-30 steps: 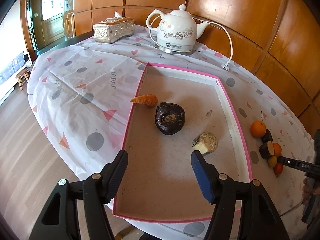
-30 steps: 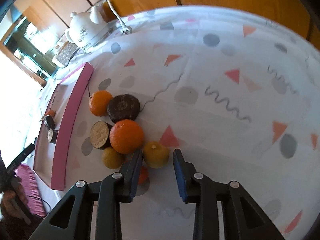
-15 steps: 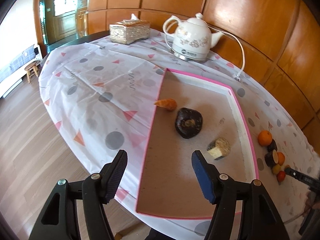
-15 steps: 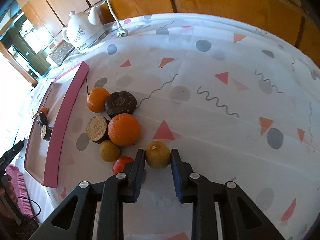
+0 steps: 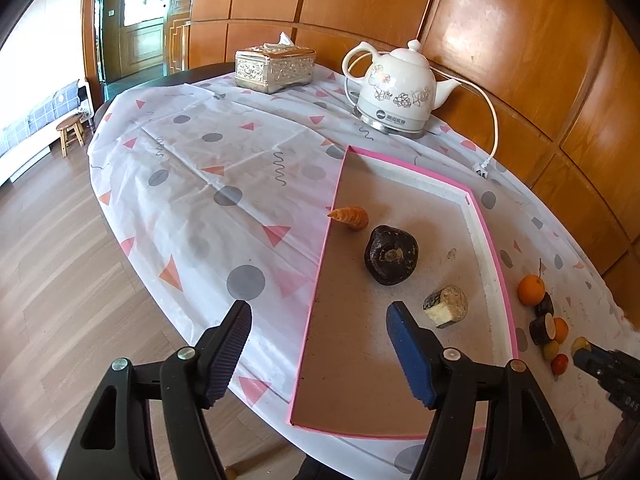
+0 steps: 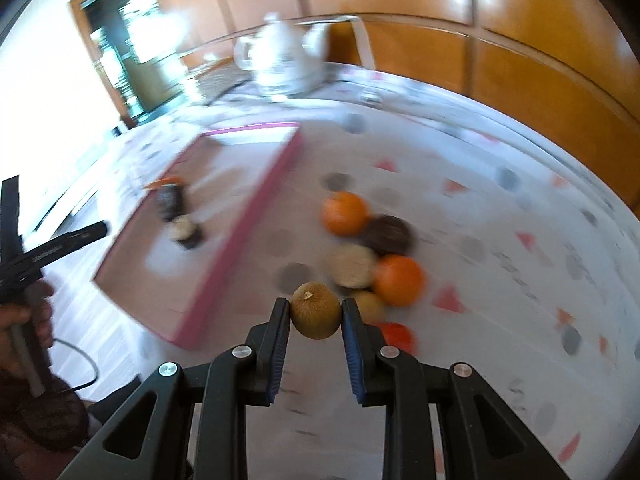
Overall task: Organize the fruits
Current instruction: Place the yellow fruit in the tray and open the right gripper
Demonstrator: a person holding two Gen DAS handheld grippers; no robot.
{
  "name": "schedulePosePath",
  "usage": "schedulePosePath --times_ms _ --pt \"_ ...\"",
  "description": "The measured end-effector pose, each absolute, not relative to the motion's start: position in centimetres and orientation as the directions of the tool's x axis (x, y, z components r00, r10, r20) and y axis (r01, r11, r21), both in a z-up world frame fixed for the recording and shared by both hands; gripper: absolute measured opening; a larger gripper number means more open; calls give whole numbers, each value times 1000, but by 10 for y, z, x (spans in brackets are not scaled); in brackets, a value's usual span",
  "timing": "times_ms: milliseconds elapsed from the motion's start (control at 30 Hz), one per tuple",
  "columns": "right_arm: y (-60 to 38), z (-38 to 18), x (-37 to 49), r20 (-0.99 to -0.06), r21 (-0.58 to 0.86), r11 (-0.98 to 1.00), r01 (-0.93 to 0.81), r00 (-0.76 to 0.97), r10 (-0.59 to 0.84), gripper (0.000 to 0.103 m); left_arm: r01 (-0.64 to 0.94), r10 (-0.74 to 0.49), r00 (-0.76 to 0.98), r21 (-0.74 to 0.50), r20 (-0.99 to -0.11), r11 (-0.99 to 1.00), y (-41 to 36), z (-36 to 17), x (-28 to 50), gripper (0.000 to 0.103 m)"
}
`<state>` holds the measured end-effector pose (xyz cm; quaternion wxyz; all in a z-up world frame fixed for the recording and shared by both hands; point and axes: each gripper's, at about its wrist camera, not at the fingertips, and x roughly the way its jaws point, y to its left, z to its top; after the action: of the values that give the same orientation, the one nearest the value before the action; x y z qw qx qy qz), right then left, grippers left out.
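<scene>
My right gripper (image 6: pixel 315 309) is shut on a small yellow-brown round fruit (image 6: pixel 315 314), held above the cloth. Just beyond it lies the fruit pile: two oranges (image 6: pixel 345 213), a dark round piece (image 6: pixel 390 234), a cut pale-faced piece (image 6: pixel 352 266), a small yellow fruit (image 6: pixel 371 303) and a red one (image 6: pixel 397 337). The pink-rimmed tray (image 6: pixel 240 232) lies to their left. My left gripper (image 5: pixel 318 320) hangs open and empty over the tray's near left edge (image 5: pixel 323 252). In the tray are a carrot end (image 5: pixel 349 217), a dark root (image 5: pixel 391 255) and a cut chunk (image 5: pixel 446 306).
A white electric kettle (image 5: pixel 394 88) with its cord and a silver tissue box (image 5: pixel 274 65) stand at the far side of the patterned tablecloth (image 5: pixel 224 184). Wood panelling runs behind the table. The table edge and wooden floor (image 5: pixel 60 280) lie to the left.
The right gripper closed on the yellow-brown fruit, lifted it off the cloth and rolled round toward the tray. The left gripper's view drifted slightly; its jaws stay open.
</scene>
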<state>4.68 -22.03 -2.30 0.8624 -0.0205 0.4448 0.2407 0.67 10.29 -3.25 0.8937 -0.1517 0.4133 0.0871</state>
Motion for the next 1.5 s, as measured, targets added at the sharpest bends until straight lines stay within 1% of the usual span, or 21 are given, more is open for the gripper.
schedulePosePath --times_ms 300,500,600,667,933,1100,1500 --pt "-127 -18 39 -778 160 769 -618 401 484 26 -295 23 644 -220 -765 930 110 -35 5 72" --pt "-87 -32 45 -808 146 744 -652 355 470 27 -313 24 639 -231 -769 921 117 -39 5 72" --pt "-79 -37 48 -813 127 750 -649 364 454 27 -316 24 637 -233 -771 920 118 -40 5 72" --pt "-79 -39 51 -815 132 758 -638 366 450 32 -316 23 635 -232 -772 920 118 -40 5 72" --pt "-101 -32 43 -806 100 785 -612 412 424 32 -294 21 632 -215 -775 931 112 -39 6 72" --pt "-120 -25 36 -794 69 803 -592 454 404 34 -259 16 650 -202 -760 944 103 -32 6 72" --pt "-180 -14 34 -782 27 864 -502 528 331 35 -208 7 660 -174 -751 963 86 -25 6 72"
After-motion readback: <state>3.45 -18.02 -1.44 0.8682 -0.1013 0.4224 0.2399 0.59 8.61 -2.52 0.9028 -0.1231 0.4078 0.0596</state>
